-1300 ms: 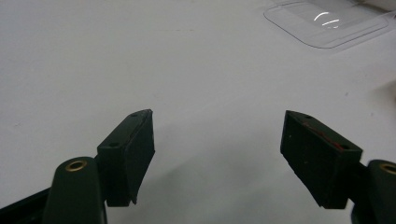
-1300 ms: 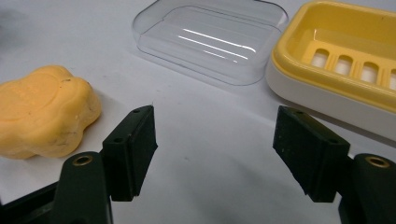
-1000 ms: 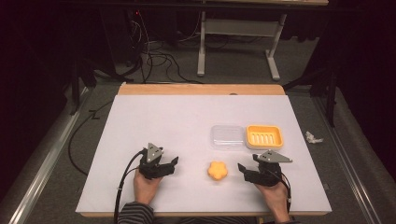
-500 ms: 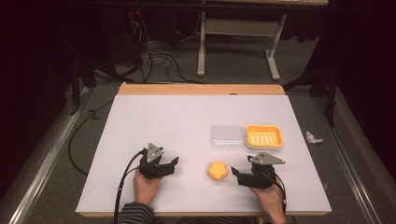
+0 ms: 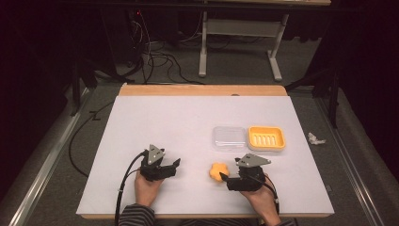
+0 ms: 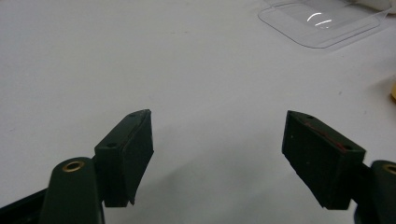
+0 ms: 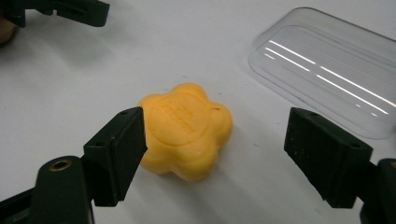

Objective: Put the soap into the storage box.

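On the bench (image 5: 188, 122), near edge: two hand-held grippers, each in one of the person's hands, well apart.
Left gripper (image 5: 174, 165): rests low on the white surface at near left, jaws spread wide with bare bench between them in its own view (image 6: 217, 154).
Right gripper (image 5: 225, 178): at near right, pointing left toward the soap; jaws spread wide (image 7: 212, 154).
Orange soap (image 5: 217, 171): flower-shaped block, lying flat on the bench just ahead of the right gripper; in the right gripper view (image 7: 186, 130) it sits between the jaws, one jaw at or nearly at its side, the other well clear.
Clear lid (image 5: 228, 138): flat on the bench beyond the soap, apart from it.
Orange soap dish (image 5: 266, 138): just beside the lid, on its right.
Hands (image 5: 147, 187): grip each tool from the bench's near edge.
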A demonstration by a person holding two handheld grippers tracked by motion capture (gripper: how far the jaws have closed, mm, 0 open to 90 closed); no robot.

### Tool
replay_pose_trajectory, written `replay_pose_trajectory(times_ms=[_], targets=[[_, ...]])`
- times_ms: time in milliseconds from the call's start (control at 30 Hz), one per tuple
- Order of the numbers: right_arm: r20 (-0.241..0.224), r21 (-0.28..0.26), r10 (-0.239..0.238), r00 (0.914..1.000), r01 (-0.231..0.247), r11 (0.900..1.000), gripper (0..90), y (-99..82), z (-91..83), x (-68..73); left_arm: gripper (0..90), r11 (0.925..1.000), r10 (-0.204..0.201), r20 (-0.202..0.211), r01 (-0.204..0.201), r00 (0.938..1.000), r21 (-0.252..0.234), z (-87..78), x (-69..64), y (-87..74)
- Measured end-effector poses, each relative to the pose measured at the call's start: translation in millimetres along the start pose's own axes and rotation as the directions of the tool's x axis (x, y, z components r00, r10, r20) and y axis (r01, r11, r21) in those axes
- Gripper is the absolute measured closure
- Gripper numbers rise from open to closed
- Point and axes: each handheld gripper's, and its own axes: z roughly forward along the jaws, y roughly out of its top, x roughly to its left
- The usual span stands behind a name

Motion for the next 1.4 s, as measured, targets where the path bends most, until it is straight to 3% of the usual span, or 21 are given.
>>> replay_pose_trajectory(times_ms=[300,700,767,1400], targets=[[-0.011,0.034,-0.048,0.9988,0.048,0.9983,19.9,8.4,17.2,15.7,25.5,1.0000,0.008,-0.001,-0.008,1.0000,0.000,-0.7,-0.2,-0.2],[-0.009,0.091,-0.064,0.9979,0.065,0.9937,19.5,11.0,32.1,19.8,25.6,1.0000,0.006,-0.002,-0.006,1.0000,-0.002,-0.3,-0.2,-0.3],[-0.004,0.121,-0.085,0.9964,0.085,0.9889,19.4,11.0,36.4,22.0,25.5,1.0000,0.005,-0.002,-0.005,1.0000,-0.001,-0.2,-0.1,-0.2],[0.018,0.172,-0.096,0.9953,0.091,0.9809,26.0,10.1,45.7,21.8,25.6,1.0000,0.006,-0.005,-0.006,1.0000,-0.002,0.0,-0.2,-0.3]])
